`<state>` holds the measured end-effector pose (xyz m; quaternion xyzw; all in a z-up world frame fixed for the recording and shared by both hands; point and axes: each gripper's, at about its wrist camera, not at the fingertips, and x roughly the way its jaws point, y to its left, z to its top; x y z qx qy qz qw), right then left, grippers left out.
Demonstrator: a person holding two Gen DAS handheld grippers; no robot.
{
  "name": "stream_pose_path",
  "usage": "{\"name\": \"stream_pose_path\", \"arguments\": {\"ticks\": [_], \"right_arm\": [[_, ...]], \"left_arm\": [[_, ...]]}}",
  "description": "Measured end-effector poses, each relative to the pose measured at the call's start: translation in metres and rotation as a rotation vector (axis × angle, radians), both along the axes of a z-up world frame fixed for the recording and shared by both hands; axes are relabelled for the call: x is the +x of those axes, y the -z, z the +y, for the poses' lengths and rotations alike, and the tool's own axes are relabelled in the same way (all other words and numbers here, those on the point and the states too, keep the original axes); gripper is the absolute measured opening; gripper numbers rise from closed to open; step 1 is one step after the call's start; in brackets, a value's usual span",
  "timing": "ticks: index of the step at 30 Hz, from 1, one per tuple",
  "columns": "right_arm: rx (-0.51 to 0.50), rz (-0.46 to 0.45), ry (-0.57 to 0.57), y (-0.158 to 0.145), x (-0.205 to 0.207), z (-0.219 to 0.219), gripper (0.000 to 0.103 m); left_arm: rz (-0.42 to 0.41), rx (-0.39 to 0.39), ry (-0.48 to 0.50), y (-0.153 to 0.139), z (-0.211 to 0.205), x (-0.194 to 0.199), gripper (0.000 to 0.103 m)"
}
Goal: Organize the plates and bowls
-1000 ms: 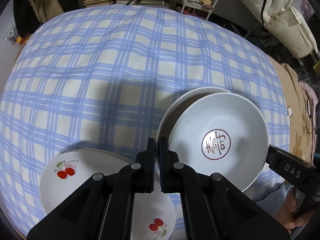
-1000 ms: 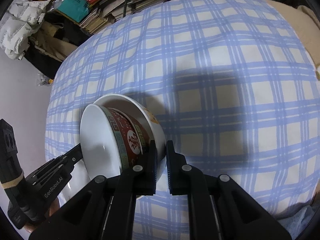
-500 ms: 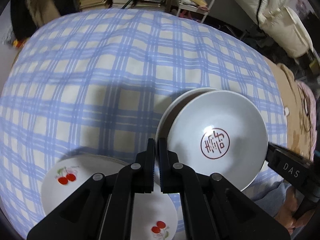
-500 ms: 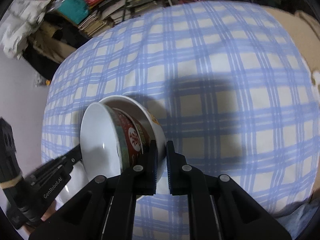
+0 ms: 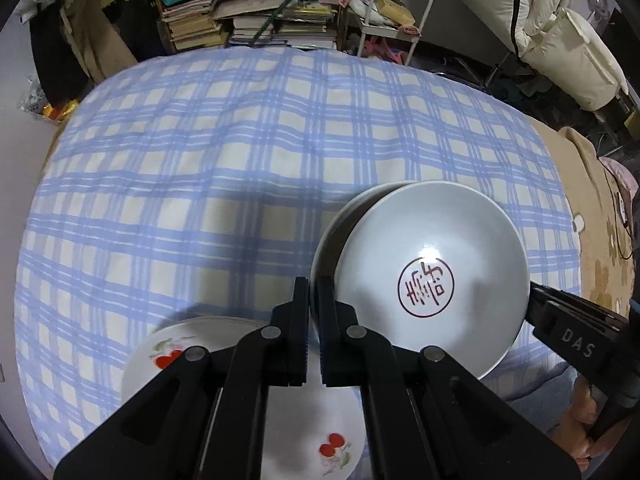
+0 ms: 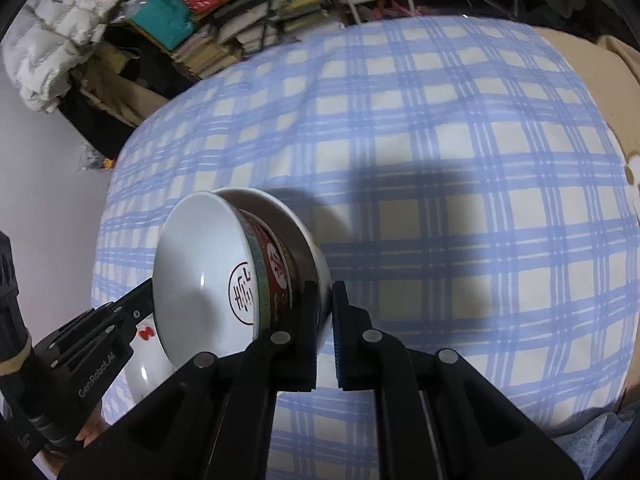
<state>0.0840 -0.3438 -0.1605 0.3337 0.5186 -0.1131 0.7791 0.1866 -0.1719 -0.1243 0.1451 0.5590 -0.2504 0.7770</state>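
Note:
Two nested bowls hang tilted above the blue plaid cloth. The inner bowl is white inside with a red seal mark, and its outside is red patterned. It sits in an outer white bowl. My left gripper is shut on the left rim of the outer white bowl. My right gripper is shut on its opposite wall; the right gripper reaches in from the right in the left wrist view. A stack of cherry-printed plates lies below my left gripper.
Stacked books and a shelf stand past the far edge. A white wire cart and a white padded jacket are at the back right. A tan blanket borders the cloth on the right. A hand holds the right gripper.
Both grippers have risen with the nested bowls between them. In the left wrist view the cherry plates look smaller and farther below, and more of the room shows beyond the cloth.

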Motion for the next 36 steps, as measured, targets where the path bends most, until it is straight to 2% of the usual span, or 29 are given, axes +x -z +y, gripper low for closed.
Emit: {"name": "stream_pose_path", "arguments": {"ticks": [5, 17, 19, 20, 22, 23, 24, 25, 26, 27, 28, 29, 31, 33, 36], "right_arm": [[-0.002, -0.064, -0.027, -0.018, 0.001, 0.010, 0.011], [-0.017, -0.119, -0.047, -0.040, -0.001, 0.030, 0.010], [-0.003, -0.129, -0.037, -0.040, -0.005, 0.030, 0.004], [0.017, -0.165, -0.042, -0.044, -0.007, 0.031, 0.004], [-0.011, -0.177, -0.076, -0.049, -0.001, 0.042, 0.003], [-0.017, -0.166, -0.096, -0.047, 0.006, 0.047, 0.002], [0.027, -0.155, -0.103, -0.038, 0.010, 0.049, 0.002], [0.057, -0.142, -0.089, -0.029, 0.012, 0.049, 0.002], [0.018, -0.112, -0.069, -0.021, 0.013, 0.049, 0.002], [-0.033, -0.084, -0.060, -0.014, 0.013, 0.047, 0.002], [-0.053, -0.104, -0.047, -0.014, 0.012, 0.042, 0.002], [-0.064, -0.106, -0.041, -0.014, 0.012, 0.034, 0.002], [-0.028, -0.093, -0.025, -0.007, 0.012, 0.021, 0.002], [0.017, -0.117, -0.016, -0.001, 0.011, 0.012, 0.002], [0.053, -0.118, -0.004, 0.003, 0.017, 0.009, 0.002]], "left_arm": [[0.004, -0.004, -0.019, -0.009, 0.017, 0.002, 0.003], [0.030, 0.000, -0.063, -0.025, 0.051, -0.017, 0.003], [0.040, -0.008, -0.061, -0.024, 0.055, -0.022, 0.003], [0.052, -0.024, -0.060, -0.023, 0.056, -0.024, 0.002], [0.082, -0.066, -0.042, -0.023, 0.050, -0.025, 0.007], [0.103, -0.095, -0.018, -0.021, 0.043, -0.027, 0.007], [0.125, -0.105, -0.013, -0.018, 0.037, -0.028, 0.006], [0.111, -0.075, -0.033, -0.015, 0.032, -0.029, 0.004], [0.040, 0.002, -0.070, -0.013, 0.026, -0.029, 0.004], [0.026, 0.033, -0.088, -0.008, 0.023, -0.028, 0.004], [0.082, 0.019, -0.100, 0.002, 0.024, -0.024, 0.004], [0.094, 0.017, -0.103, 0.006, 0.024, -0.023, 0.004], [0.070, 0.045, -0.107, 0.012, 0.024, -0.026, 0.004], [0.095, 0.037, -0.105, 0.018, 0.023, -0.026, 0.005], [0.091, 0.035, -0.121, 0.021, 0.026, -0.022, 0.005]]}}
